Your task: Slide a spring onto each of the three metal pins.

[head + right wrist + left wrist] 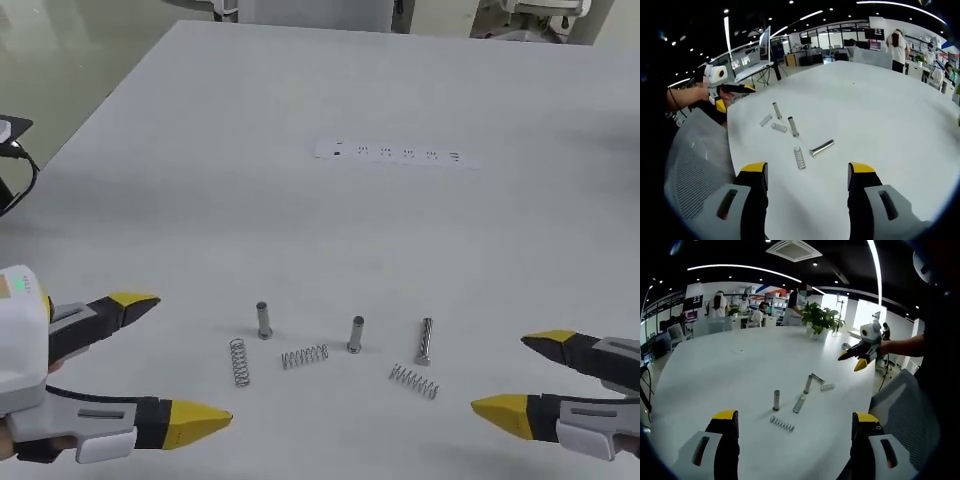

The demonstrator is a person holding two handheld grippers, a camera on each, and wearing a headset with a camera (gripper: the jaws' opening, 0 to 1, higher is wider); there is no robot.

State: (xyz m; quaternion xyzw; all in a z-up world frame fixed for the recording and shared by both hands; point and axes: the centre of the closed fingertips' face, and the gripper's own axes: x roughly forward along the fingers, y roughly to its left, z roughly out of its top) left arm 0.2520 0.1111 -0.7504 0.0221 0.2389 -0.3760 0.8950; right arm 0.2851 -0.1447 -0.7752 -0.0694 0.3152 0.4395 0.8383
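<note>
Power strip (395,153): white, lying on the table (420,250) well apart from the parts — its dark marks are too small to read.
Left gripper (175,360): yellow-tipped jaws spread wide, holding nothing; its body is cut off at the lower left edge.
Right gripper (515,375): jaws likewise apart and empty, cut off at the lower right.
Pins: left pin (263,320) and middle pin (356,334) stand upright; right pin (425,340) lies on its side.
Springs: all loose on the table — left spring (239,361) near the left pin, middle spring (304,356) between the upright pins, right spring (413,381) near the lying pin.
Cable (22,175): black, cut off at the left edge.
</note>
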